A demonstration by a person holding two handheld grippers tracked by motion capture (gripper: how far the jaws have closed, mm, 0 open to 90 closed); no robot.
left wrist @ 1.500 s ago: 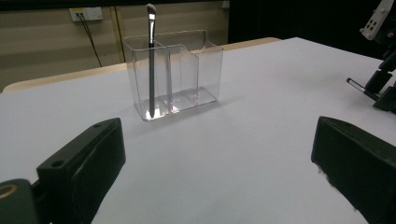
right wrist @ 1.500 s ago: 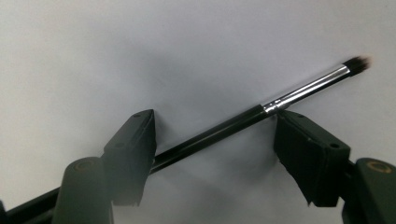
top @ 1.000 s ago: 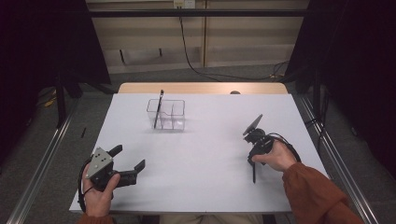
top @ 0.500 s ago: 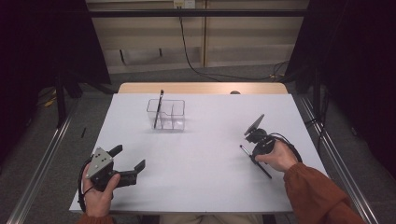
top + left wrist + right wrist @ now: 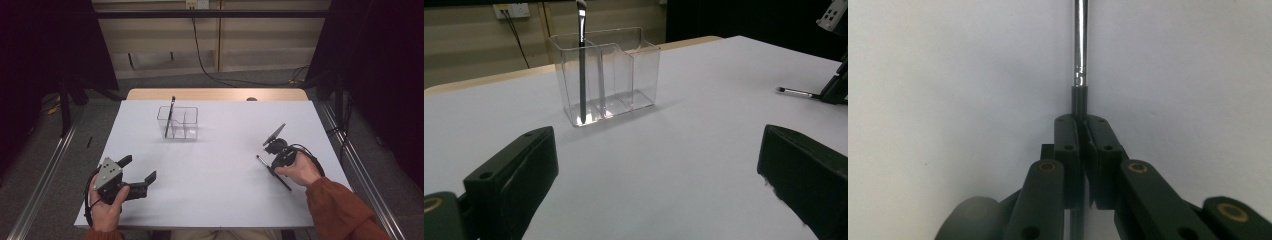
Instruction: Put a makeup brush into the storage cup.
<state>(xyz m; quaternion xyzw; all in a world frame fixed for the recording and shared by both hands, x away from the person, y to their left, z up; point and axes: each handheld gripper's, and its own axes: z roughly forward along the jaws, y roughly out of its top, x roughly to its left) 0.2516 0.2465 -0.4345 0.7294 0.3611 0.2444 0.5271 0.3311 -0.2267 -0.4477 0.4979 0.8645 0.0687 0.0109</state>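
Observation:
A clear divided organizer [image 5: 178, 122] stands on the white table [image 5: 220, 200] at the far left. A dark brush [image 5: 170, 116] stands upright in its left compartment [image 5: 582, 65]. Near the right edge, my right gripper [image 5: 272, 164] points down at the table, shut on a slim makeup brush [image 5: 282, 181] that lies diagonally on the surface. In the right gripper view the jaws meet [image 5: 1079, 120] around the brush's dark handle, and its silver ferrule [image 5: 1079, 50] runs away from them. My left gripper [image 5: 138, 168] rests near the front left, open and holding nothing [image 5: 659, 175].
The left gripper view looks across the table at the organizer [image 5: 624, 75], with the right gripper [image 5: 836, 87] and the brush tip [image 5: 796, 91] at its far right. A wooden strip [image 5: 215, 94] borders the far table edge. Metal rails [image 5: 45, 175] run along both sides.
The brush at my right gripper pointed toward the person a second ago and now lies diagonally across the table. The left gripper has not moved.

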